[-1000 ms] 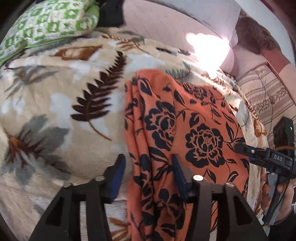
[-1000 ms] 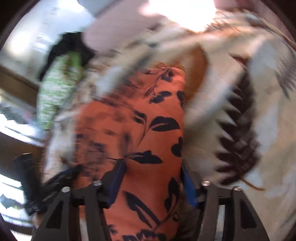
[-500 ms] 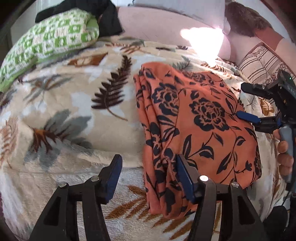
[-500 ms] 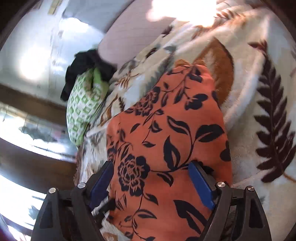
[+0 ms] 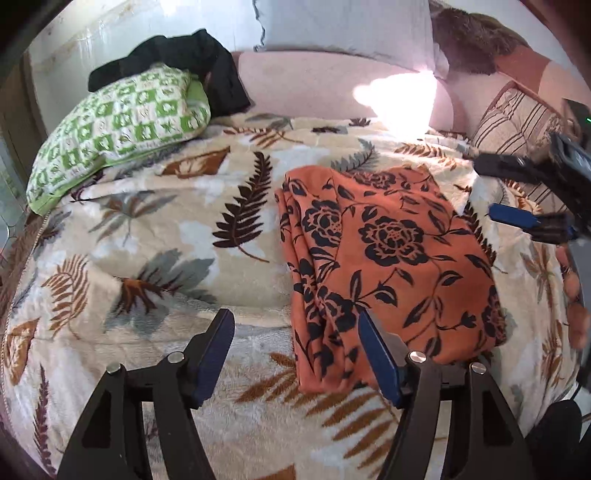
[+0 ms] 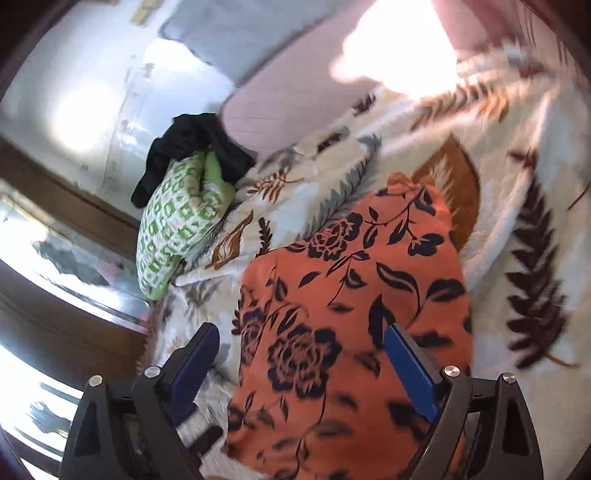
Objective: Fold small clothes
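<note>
An orange cloth with black flowers lies folded in a rough rectangle on the leaf-patterned blanket. My left gripper hovers over the cloth's near left corner. Its jaws are opening and its pads touch nothing. In the left wrist view my right gripper shows at the cloth's far right edge, raised off it, with a hand behind. In the right wrist view the cloth lies below my right gripper, whose jaws are opening wide without pressing the fabric.
A green-and-white checked pillow with a black garment on it sits at the back left. A pink bolster, a grey pillow and a striped cushion line the back. The blanket's near edge drops away.
Both grippers have pulled back and risen from the cloth while their jaws widened. The cloth now lies folded and free on the blanket, seen from farther off.
</note>
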Tool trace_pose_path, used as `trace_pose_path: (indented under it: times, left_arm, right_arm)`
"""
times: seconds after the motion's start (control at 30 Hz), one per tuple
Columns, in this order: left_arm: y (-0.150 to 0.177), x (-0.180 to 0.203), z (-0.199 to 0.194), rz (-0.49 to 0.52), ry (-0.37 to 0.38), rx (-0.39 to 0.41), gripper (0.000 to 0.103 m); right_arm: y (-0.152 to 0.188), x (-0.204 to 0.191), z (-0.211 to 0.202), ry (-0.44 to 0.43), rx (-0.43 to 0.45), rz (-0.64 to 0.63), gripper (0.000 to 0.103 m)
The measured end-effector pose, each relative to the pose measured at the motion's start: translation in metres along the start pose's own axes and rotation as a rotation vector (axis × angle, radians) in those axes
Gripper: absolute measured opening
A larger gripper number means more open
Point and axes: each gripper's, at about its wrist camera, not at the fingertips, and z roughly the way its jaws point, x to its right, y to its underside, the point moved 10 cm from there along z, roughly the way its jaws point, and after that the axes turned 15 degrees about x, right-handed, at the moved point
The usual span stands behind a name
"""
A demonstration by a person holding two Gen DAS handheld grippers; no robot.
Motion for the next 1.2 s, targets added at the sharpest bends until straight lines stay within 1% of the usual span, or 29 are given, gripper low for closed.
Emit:
trace_pose_path:
  times: [0.1, 0.13, 0.17, 0.23, 0.3, 0.4, 0.47, 0.57, 0.67, 0.73, 0.8, 0.87, 0.9, 0.93, 1.0, 1.07, 1.2]
  left_arm:
    - [-0.002, 0.004, -0.027, -0.027, 0.005, 0.020, 0.071]
    - [-0.002, 0.004, -0.037, -0.034, -0.004, 0.029, 0.072]
    - [-0.003, 0.005, -0.047, -0.041, -0.012, 0.042, 0.074]
    - [-0.005, 0.008, -0.065, -0.052, -0.016, 0.073, 0.082]
    - [-0.003, 0.010, -0.084, -0.061, -0.039, 0.102, 0.083]
    - [0.005, 0.015, -0.105, -0.069, -0.038, 0.119, 0.084]
    - [0.013, 0.015, -0.113, -0.074, -0.057, 0.115, 0.085]
    - [0.029, 0.013, -0.117, -0.091, -0.068, 0.091, 0.086]
    - [0.036, 0.010, -0.122, -0.123, -0.079, 0.084, 0.086]
    - [0.035, 0.011, -0.124, -0.135, -0.073, 0.080, 0.086]
    - [0.030, 0.016, -0.129, -0.130, -0.062, 0.086, 0.086]
    - [0.022, 0.020, -0.135, -0.126, -0.064, 0.106, 0.091]
    - [0.018, 0.021, -0.139, -0.126, -0.069, 0.120, 0.098]
    - [0.015, 0.022, -0.142, -0.126, -0.072, 0.134, 0.100]
    - [0.009, 0.026, -0.148, -0.119, -0.063, 0.162, 0.100]
    - [0.004, 0.029, -0.151, -0.113, -0.061, 0.174, 0.100]
    - [0.002, 0.029, -0.151, -0.110, -0.072, 0.171, 0.100]
  right_arm:
    - [0.012, -0.022, -0.046, 0.091, 0.071, -0.155, 0.093]
    - [0.019, -0.027, -0.060, 0.114, 0.091, -0.200, 0.098]
    - [0.026, -0.029, -0.074, 0.142, 0.104, -0.234, 0.103]
    - [0.046, -0.027, -0.103, 0.198, 0.116, -0.283, 0.103]
    - [0.067, -0.027, -0.127, 0.235, 0.143, -0.300, 0.103]
    - [0.099, -0.021, -0.154, 0.281, 0.169, -0.286, 0.103]
    - [0.120, -0.016, -0.165, 0.294, 0.162, -0.281, 0.103]
    - [0.137, -0.008, -0.175, 0.345, 0.136, -0.337, 0.103]
    - [0.138, -0.006, -0.183, 0.354, 0.124, -0.347, 0.103]
    - [0.135, -0.006, -0.187, 0.369, 0.113, -0.362, 0.103]
    - [0.128, -0.007, -0.192, 0.389, 0.123, -0.381, 0.103]
    - [0.122, -0.008, -0.195, 0.403, 0.125, -0.404, 0.103]
    - [0.120, -0.009, -0.197, 0.410, 0.126, -0.413, 0.103]
    - [0.118, -0.010, -0.197, 0.416, 0.123, -0.421, 0.103]
    - [0.115, -0.010, -0.197, 0.428, 0.119, -0.430, 0.103]
    - [0.112, -0.011, -0.198, 0.425, 0.123, -0.429, 0.103]
    - [0.107, -0.015, -0.201, 0.414, 0.137, -0.419, 0.103]
